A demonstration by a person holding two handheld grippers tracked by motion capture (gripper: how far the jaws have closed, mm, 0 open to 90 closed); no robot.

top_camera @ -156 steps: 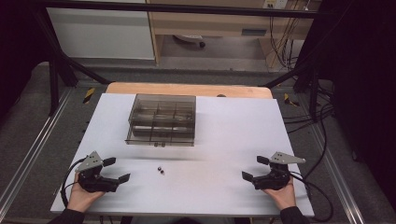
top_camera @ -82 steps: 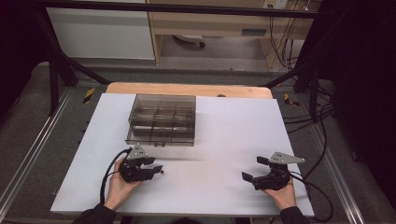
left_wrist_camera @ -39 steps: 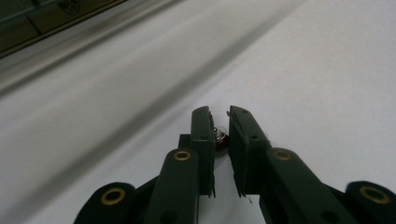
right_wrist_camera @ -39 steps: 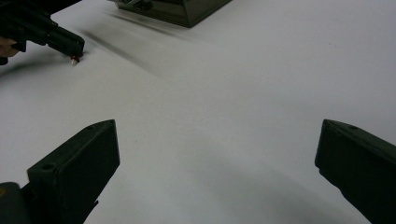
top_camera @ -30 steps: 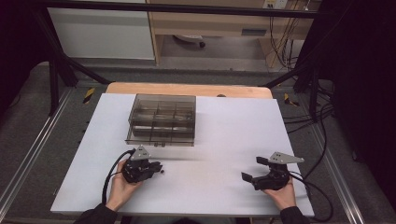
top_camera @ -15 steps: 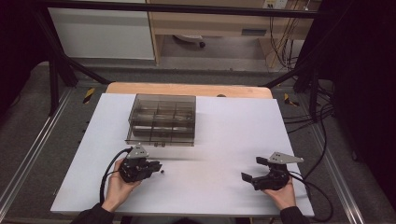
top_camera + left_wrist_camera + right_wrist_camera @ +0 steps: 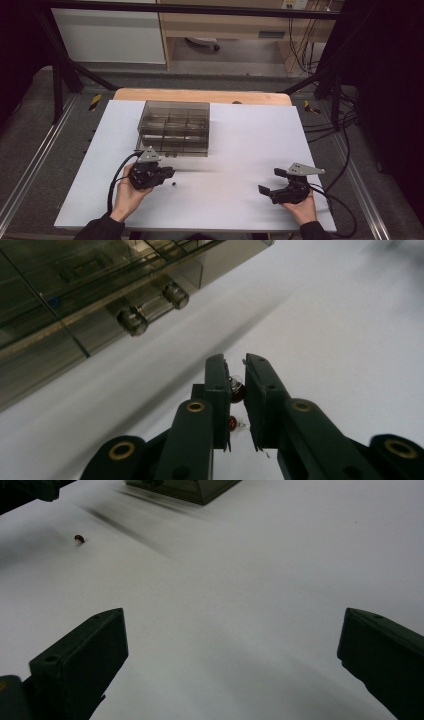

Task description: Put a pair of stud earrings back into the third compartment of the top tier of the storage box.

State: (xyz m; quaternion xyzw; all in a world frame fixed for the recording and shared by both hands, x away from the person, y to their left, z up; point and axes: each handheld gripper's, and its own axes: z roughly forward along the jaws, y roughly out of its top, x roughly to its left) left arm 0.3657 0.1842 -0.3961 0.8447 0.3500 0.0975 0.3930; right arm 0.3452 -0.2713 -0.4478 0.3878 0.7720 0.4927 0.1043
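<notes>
Two tiny red bulbs show between the left gripper's (image 7: 236, 371) nearly closed jaws: one bulb (image 7: 236, 386) is pinched near the tips, the other (image 7: 232, 423) lies on the sheet below, partly hidden. From above, one bulb is a dark speck (image 7: 173, 183) just right of that gripper (image 7: 167, 173). Lower right, the right gripper (image 7: 270, 181) rests spread wide over bare white table (image 7: 240, 150). Upper centre, the smoky box's (image 7: 175, 127) contents are unclear.

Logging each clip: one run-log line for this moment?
left tool: shut on small red bulb | second bulb: on table | right tool: open, idle
</notes>
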